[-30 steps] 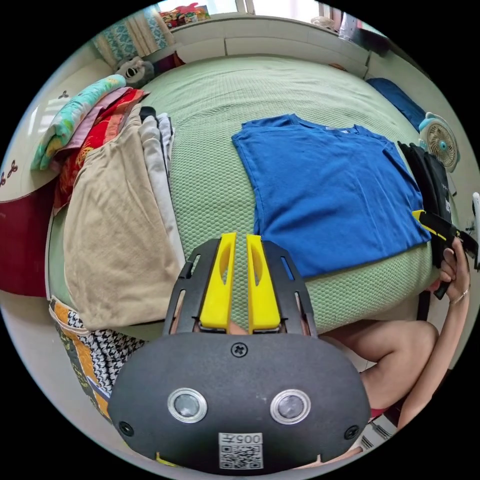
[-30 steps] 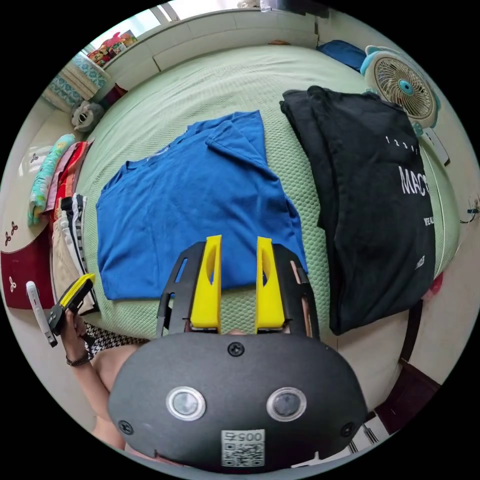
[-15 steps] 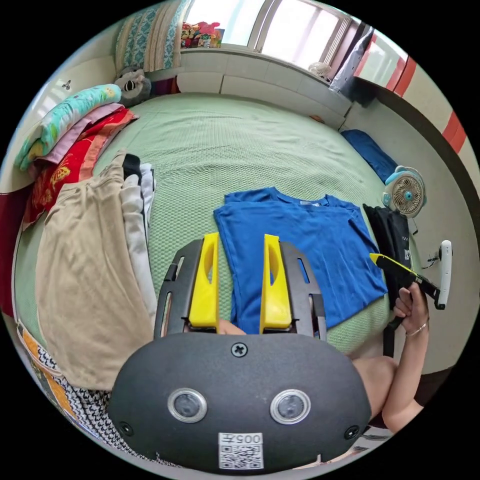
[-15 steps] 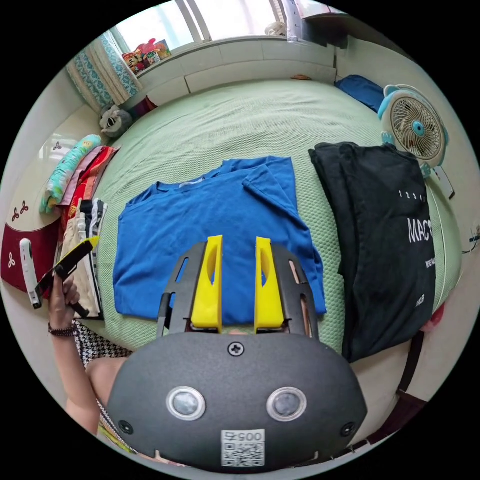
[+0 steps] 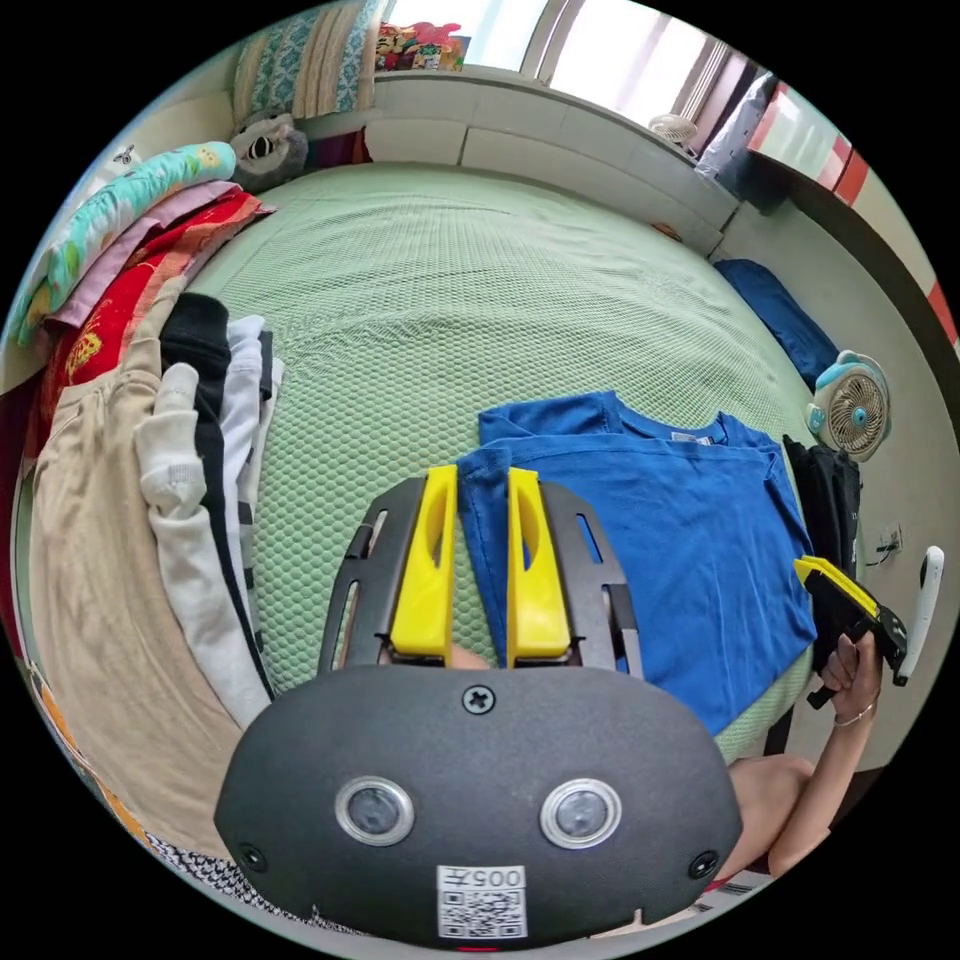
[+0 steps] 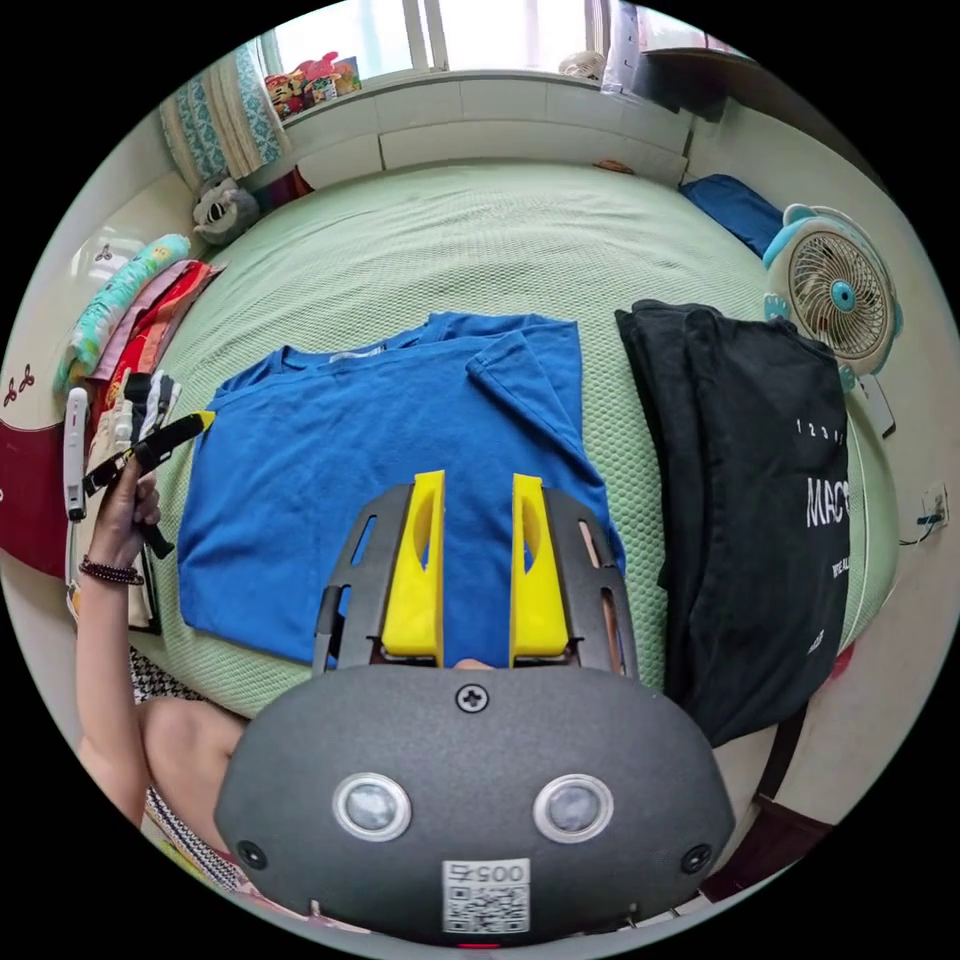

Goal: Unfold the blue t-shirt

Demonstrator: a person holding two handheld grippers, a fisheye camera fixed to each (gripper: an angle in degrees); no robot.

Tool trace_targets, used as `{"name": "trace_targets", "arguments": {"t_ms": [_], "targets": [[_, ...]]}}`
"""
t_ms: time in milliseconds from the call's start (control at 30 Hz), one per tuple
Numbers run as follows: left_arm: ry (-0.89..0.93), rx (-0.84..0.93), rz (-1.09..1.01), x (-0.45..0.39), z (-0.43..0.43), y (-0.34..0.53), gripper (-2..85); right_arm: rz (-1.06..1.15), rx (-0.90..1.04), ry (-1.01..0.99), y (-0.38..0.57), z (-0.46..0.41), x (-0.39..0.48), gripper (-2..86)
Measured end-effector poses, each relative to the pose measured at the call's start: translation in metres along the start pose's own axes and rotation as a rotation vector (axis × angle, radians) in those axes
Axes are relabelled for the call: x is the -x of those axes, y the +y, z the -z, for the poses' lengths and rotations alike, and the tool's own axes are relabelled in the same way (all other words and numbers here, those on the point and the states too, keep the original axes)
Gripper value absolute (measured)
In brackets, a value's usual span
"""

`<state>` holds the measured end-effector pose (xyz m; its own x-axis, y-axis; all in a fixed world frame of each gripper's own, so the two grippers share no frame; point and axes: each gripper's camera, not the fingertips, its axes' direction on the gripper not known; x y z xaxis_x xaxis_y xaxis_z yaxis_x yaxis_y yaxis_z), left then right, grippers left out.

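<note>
The blue t-shirt lies folded flat on the green bed, one sleeve turned over on top. My left gripper hovers at the shirt's left sleeve-side corner; its yellow jaws stand a narrow gap apart with the corner's edge showing between them. I cannot tell whether they touch the cloth. My right gripper is open over the shirt's near hem. In the left gripper view a hand holds the right gripper past the shirt's right edge. The left gripper appears at the shirt's left corner in the right gripper view.
A black t-shirt lies right of the blue one, with a small fan beyond it. A stack of beige, white and striped clothes and folded blankets line the bed's left side. A blue cushion sits far right.
My left gripper moved forward to the shirt's left corner; its jaws widened, then narrowed. My right gripper advanced from the bed's edge to over the shirt's hem, jaw gap unchanged.
</note>
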<state>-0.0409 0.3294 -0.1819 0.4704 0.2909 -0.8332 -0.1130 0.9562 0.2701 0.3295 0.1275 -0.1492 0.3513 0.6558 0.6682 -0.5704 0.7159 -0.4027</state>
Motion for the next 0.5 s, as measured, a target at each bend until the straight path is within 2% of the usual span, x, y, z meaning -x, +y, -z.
{"name": "trace_targets", "arguments": {"t_ms": [133, 233, 333, 500], "targets": [[-0.025, 0.008, -0.035, -0.012, 0.023, -0.002, 4.2, 0.018, -0.006, 0.027, 0.012, 0.004, 0.009, 7.4], [-0.053, -0.015, -0.09, -0.028, 0.046, 0.003, 3.3, 0.008, -0.013, 0.021, 0.023, 0.008, 0.013, 7.6], [-0.003, -0.011, -0.138, -0.045, 0.069, 0.014, 2.8, -0.008, -0.036, 0.033, 0.033, 0.015, 0.015, 8.0], [-0.003, 0.039, -0.211, -0.075, 0.1, 0.041, 2.4, -0.046, -0.093, 0.058, 0.051, 0.023, 0.012, 8.9]]}}
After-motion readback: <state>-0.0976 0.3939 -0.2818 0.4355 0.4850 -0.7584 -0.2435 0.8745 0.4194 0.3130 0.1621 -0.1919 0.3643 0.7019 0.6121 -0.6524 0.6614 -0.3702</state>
